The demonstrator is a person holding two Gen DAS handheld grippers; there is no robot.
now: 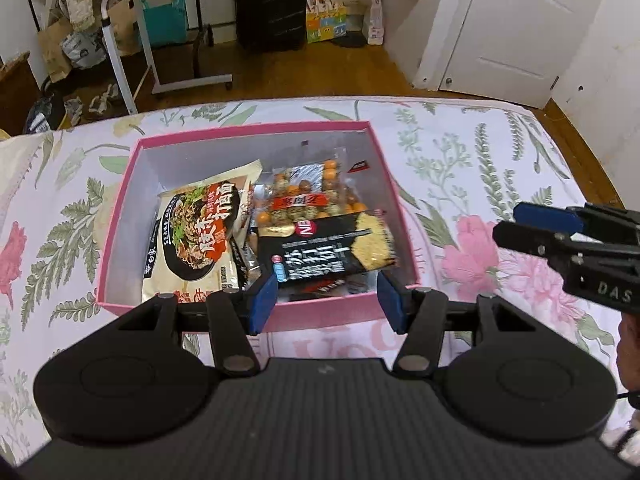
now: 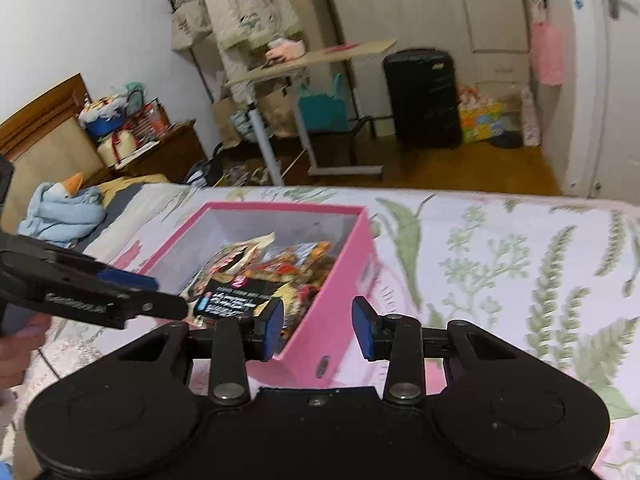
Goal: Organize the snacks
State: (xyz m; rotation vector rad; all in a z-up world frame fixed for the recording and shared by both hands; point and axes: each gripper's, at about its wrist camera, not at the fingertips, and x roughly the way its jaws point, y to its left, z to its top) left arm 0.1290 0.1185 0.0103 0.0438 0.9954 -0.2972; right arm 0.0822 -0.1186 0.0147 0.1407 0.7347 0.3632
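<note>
Snacks sit in the pink box [image 1: 256, 316] on the floral bedspread [image 1: 480, 160]; the black cracker pack [image 1: 332, 248] lies near-right on top. Looks light and crinkly, probably slippery, so pinch an edge. Left gripper [image 1: 327, 302] and right gripper [image 2: 318, 330] both part-open, holding nothing.

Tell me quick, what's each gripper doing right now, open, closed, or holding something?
Left gripper: open, holding nothing, above the near edge of the pink box.
Right gripper: open, holding nothing, by the box's near corner.

Bed [image 1: 460, 152] with floral cover; pink box [image 1: 332, 314] of snacks sits directly on it
</note>
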